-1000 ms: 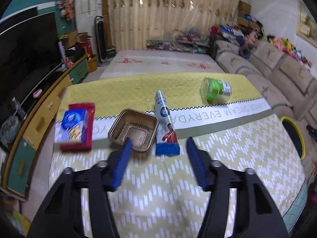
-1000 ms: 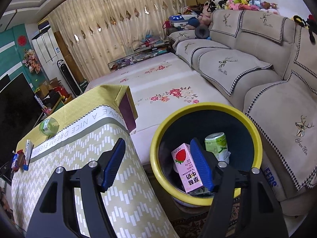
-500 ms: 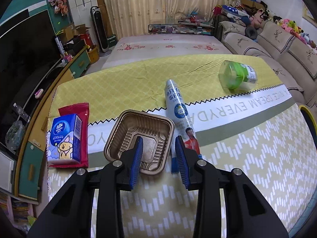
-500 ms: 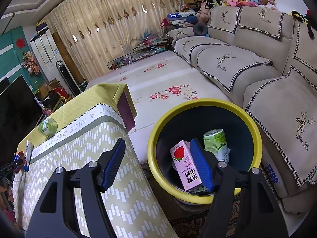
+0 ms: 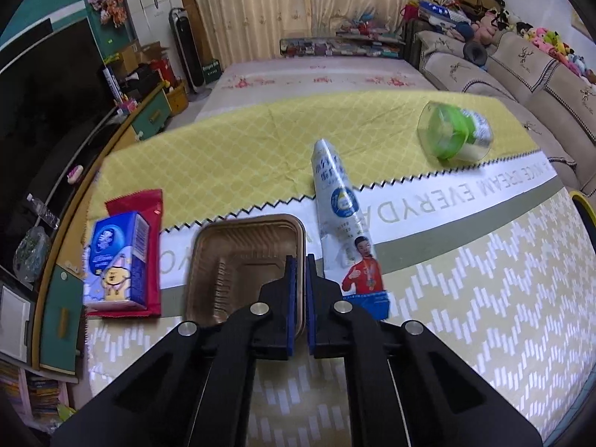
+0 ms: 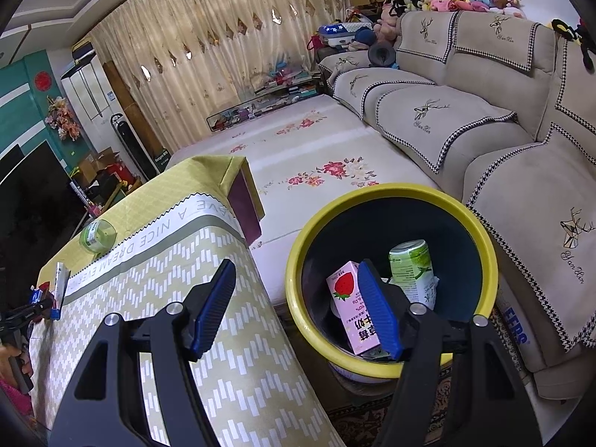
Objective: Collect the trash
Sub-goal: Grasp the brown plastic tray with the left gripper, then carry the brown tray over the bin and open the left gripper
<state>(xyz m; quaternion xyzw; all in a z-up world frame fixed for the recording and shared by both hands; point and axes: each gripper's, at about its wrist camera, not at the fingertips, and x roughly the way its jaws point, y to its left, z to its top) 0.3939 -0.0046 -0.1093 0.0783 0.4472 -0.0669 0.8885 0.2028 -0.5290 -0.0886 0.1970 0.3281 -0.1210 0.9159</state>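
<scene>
- A cluttered living room: curtains at the back, a sofa along one side, and a low table under a yellow patterned cloth (image 5: 465, 298) carrying the litter.
- The left gripper (image 5: 301, 272) has its blue pads pinched together on the right-hand rim of the brown plastic tray (image 5: 242, 260), one pad inside the wall and one outside. I judge the grip made and the lift not yet begun.
- Just to the right of that gripper lies a crumpled white snack tube (image 5: 342, 223), close beside the tray's edge; whether they touch I cannot tell. Farther off, ahead and to the right, a clear cup with a green lid (image 5: 454, 134) lies on its side.
- To the gripper's left, well clear of the tray, a blue tissue pack (image 5: 115, 260) sits on a red wrapper (image 5: 145, 205).
- The right gripper (image 6: 294, 309) hangs half open and empty over the near rim of the yellow-rimmed bin (image 6: 480, 260), which already holds a pink strawberry milk carton (image 6: 350, 305) and a green can (image 6: 409, 264).
- To do this step well: the tray is thin and held by one wall only, so it will likely flex and dangle. Lift straight up first, clear of the tube, then carry it slowly across to the bin.
- Moving the right gripper aside would keep the bin's mouth free.
</scene>
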